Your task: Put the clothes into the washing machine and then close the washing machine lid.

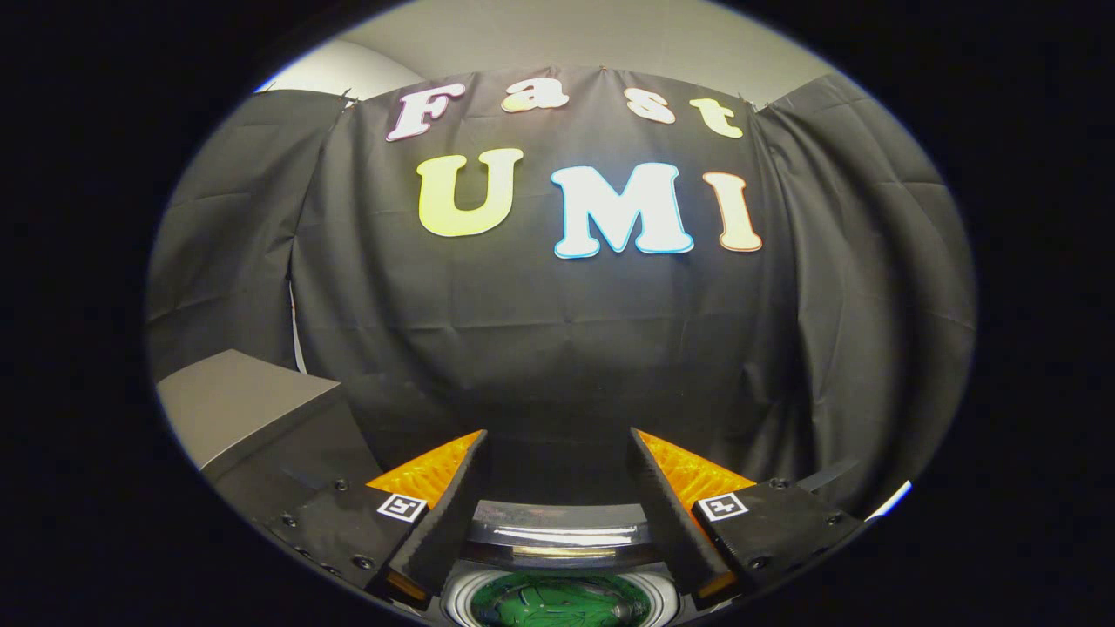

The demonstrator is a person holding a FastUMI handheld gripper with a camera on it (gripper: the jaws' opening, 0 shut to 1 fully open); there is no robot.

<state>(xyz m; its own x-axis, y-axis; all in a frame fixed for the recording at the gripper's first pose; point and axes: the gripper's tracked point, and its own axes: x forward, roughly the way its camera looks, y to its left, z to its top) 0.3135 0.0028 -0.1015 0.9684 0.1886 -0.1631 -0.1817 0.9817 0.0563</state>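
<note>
While fingers [557, 444] gape, a grey box [253, 409] sits beside them.

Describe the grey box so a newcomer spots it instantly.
Start at the black cloth wall. Low against it, beside the open, empty tongs, stands the grey box. It is flat-topped and square-cornered, unlike the round washing machine opening beneath the tongs.

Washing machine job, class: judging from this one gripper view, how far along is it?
Done, it seems: something green lies inside the washing machine's round opening, below the jaws, probably the clothes, though too little shows to be sure. In hand: nothing; the gripper has its jaws spread apart and empty, pointing at the black cloth wall. Left: closing the lid; the opening looks uncovered, and I cannot make out the lid itself.
</note>
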